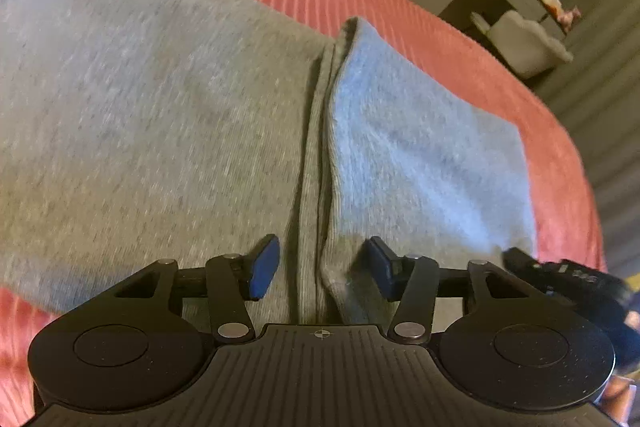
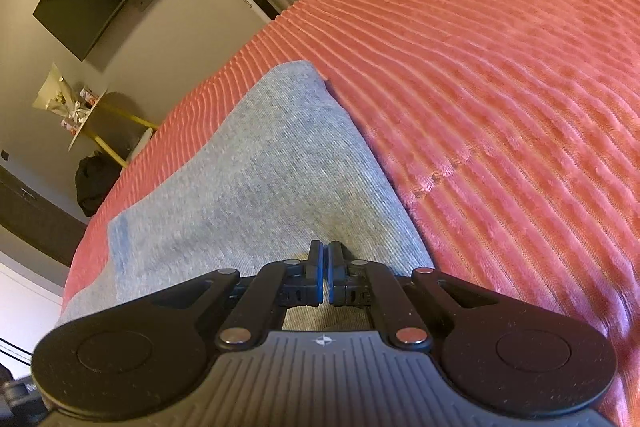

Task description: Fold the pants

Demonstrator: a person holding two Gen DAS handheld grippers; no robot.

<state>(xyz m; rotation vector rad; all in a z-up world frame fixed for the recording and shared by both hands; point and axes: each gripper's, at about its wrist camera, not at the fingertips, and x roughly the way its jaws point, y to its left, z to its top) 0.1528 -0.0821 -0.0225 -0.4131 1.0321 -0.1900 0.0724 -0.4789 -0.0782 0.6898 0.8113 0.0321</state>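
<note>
Looking along the left gripper (image 1: 320, 269), its jaws stand partly apart astride a ridge of the grey pants (image 1: 160, 131), gripping nothing; they lie on the pink bedspread (image 1: 400, 11). Next it must close on that fold. From the right gripper (image 2: 325, 277), jaws together, seemingly pinching the cloth edge.

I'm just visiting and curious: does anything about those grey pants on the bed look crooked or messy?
Mostly tidy. The grey pants lie flat on the pink bedspread, but one layer is not lined up: its long edge stands up in a raised ridge along the middle. Nothing looks spilled or torn.
</note>
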